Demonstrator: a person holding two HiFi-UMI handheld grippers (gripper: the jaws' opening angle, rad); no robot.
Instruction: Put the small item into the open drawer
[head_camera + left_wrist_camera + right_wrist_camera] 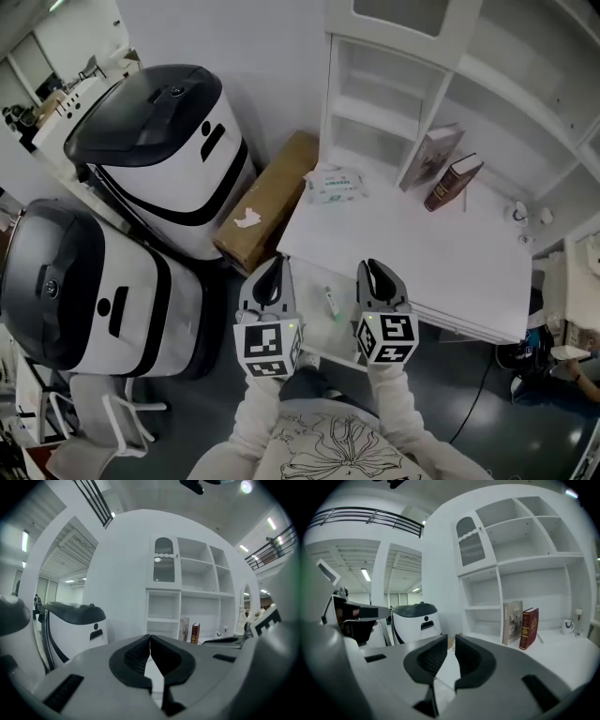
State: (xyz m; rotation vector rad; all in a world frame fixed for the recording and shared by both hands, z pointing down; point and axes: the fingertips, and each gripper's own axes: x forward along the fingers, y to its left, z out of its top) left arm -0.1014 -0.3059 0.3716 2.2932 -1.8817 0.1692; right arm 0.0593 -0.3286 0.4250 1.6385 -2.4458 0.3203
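A small green and white item [331,300] lies in the open white drawer [314,326] under the desk's front left corner. My left gripper [272,274] hangs over the drawer's left side and my right gripper [375,274] over its right side, with the item between them and below. In the left gripper view the left gripper [150,640] has its tips touching and holds nothing. The right gripper [451,641] shows only a thin slit between its jaws, with nothing in it.
The white desk top [422,253] carries a tissue pack [333,185], two books [431,157] [453,181] and a mug [518,214] under white shelves. A cardboard box [267,202] leans at the desk's left. Two large white and black machines [159,141] [84,291] stand further left.
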